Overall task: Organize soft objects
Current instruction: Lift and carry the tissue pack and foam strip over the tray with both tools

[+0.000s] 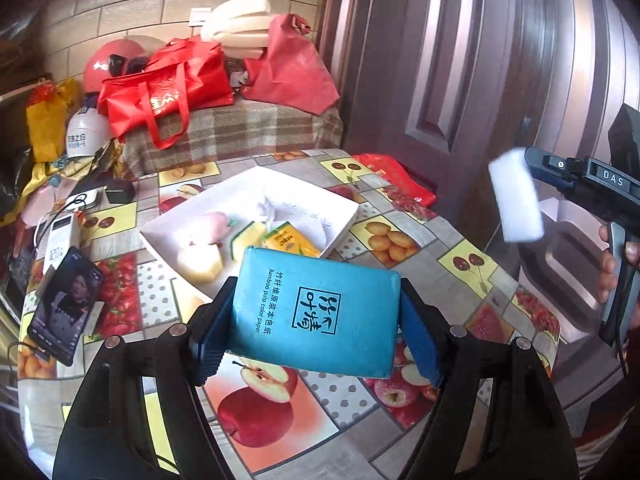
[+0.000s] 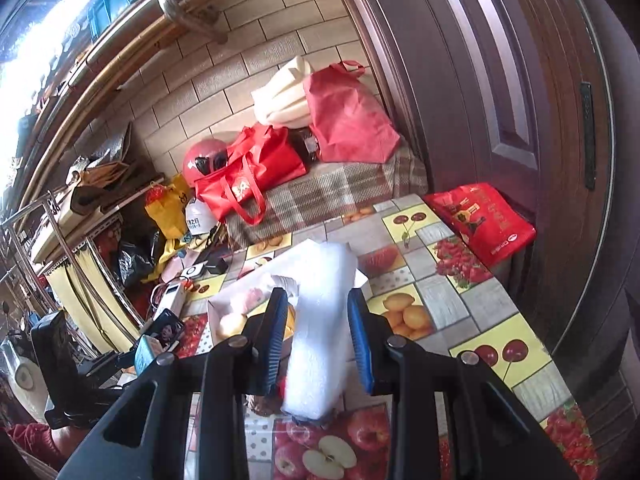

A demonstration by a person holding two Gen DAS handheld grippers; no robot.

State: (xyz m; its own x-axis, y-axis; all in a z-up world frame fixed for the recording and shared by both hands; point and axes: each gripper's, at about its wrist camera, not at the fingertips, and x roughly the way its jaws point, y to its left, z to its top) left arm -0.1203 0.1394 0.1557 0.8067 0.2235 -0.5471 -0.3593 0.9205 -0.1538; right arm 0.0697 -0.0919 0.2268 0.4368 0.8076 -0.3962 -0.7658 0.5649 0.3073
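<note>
My left gripper (image 1: 316, 320) is shut on a blue tissue pack (image 1: 316, 316) and holds it above the table, just in front of the white tray (image 1: 320, 196). The tray holds a pink soft toy (image 1: 214, 226), a pale yellow sponge (image 1: 200, 264), a yellow-green sponge (image 1: 250, 238), a yellow tissue pack (image 1: 290, 242) and crumpled white paper (image 1: 268, 208). My right gripper (image 2: 320, 332) is shut on a white foam sponge (image 2: 320, 320), held in the air right of the tray; the sponge also shows in the left wrist view (image 1: 516, 196).
The table has a fruit-pattern cloth (image 1: 400, 240). A phone (image 1: 66, 306) and a power bank (image 1: 60, 240) lie at its left edge. Red bags (image 1: 168, 88) sit on a plaid-covered bench behind. A red bag (image 2: 480, 220) leans by the brown door (image 2: 500, 80).
</note>
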